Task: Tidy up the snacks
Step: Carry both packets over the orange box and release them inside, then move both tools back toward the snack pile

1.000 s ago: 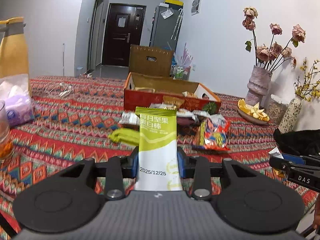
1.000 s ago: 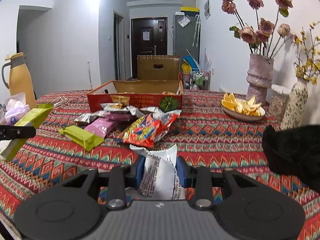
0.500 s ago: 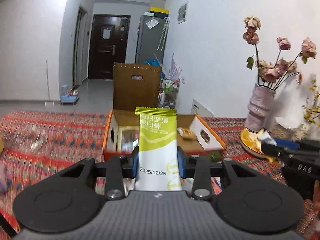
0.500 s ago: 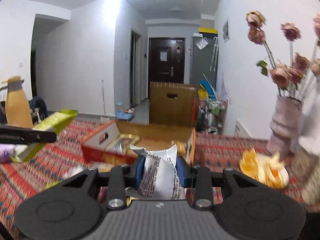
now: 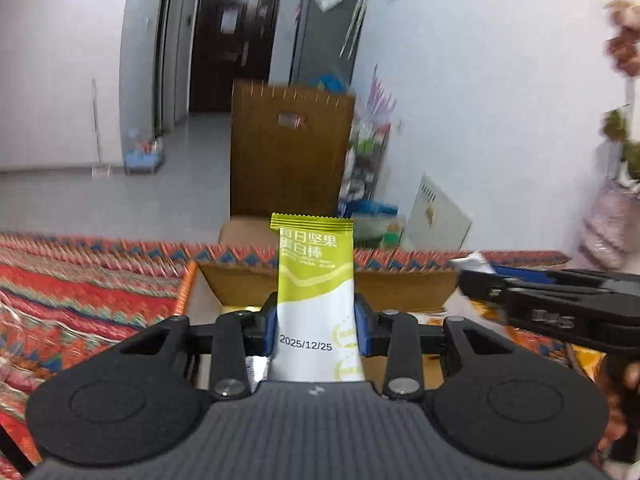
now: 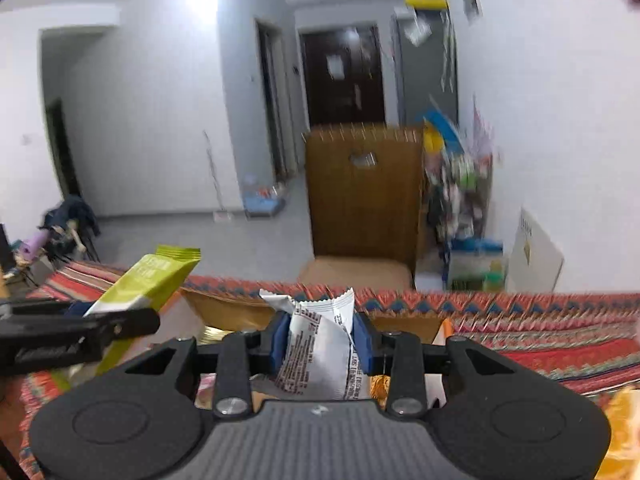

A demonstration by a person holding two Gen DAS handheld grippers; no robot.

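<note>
My left gripper is shut on a green and white nut bar and holds it upright over the open cardboard snack box. My right gripper is shut on a crumpled white snack packet, also above the box. In the right wrist view the left gripper with its green bar shows at the left. In the left wrist view the right gripper shows at the right with a corner of the white packet.
The table wears a red patterned cloth. A brown chair back stands beyond the far edge. A pale vase with flowers is at the right. An orange snack lies at the right wrist view's lower right.
Both grippers have moved forward and up from the snack pile to over the box, each still holding its packet. The loose snacks on the cloth have dropped out of view.
</note>
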